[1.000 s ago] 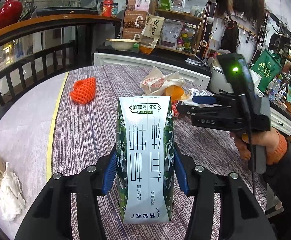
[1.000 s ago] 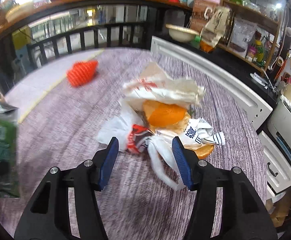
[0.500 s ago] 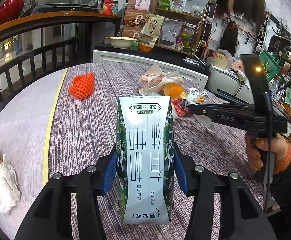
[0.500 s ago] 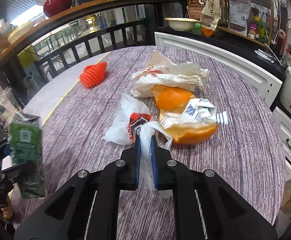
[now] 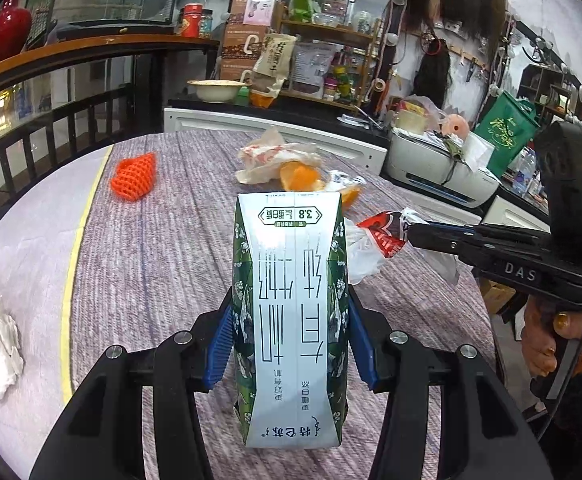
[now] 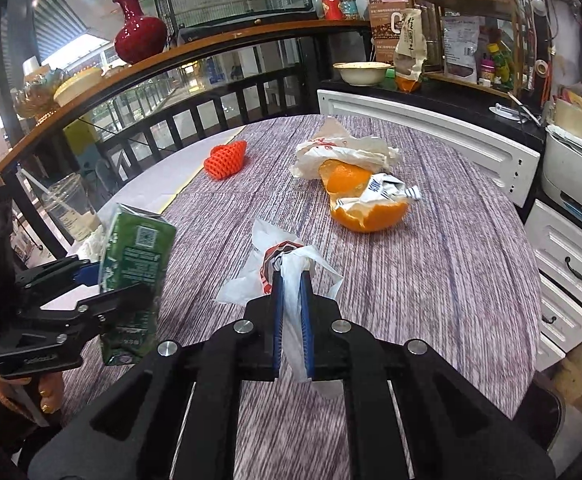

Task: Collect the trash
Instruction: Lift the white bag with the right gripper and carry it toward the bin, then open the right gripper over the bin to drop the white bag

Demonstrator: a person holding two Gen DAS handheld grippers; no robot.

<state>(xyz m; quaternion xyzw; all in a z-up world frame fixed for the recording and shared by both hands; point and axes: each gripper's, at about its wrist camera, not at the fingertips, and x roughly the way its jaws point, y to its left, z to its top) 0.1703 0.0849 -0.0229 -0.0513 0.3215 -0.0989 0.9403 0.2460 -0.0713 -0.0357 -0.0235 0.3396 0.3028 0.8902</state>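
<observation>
My left gripper (image 5: 289, 344) is shut on a green and white milk carton (image 5: 291, 300), held upright above the table; the same carton (image 6: 137, 264) shows at the left of the right wrist view. My right gripper (image 6: 291, 284) is shut on a white plastic bag with red print (image 6: 279, 268), lifted clear of the striped tabletop; that bag (image 5: 375, 244) hangs from the right gripper (image 5: 411, 232) in the left wrist view. Farther back lie orange peel halves (image 6: 365, 208) with a crumpled wrapper (image 6: 391, 192), a white paper bag (image 6: 343, 152) and an orange foam net (image 6: 227, 160).
The round table (image 6: 451, 280) has a grey striped cloth and a pale rim with a yellow line (image 5: 69, 280). A crumpled tissue (image 5: 1, 344) lies at its left edge. A plastic cup (image 6: 69, 208), dark railing, white cabinets (image 6: 571, 264) and a printer (image 5: 439, 168) surround it.
My right gripper closed on the white plastic bag and drew it back and up, away from the peel pile. The left gripper shifted slightly with the carton still held.
</observation>
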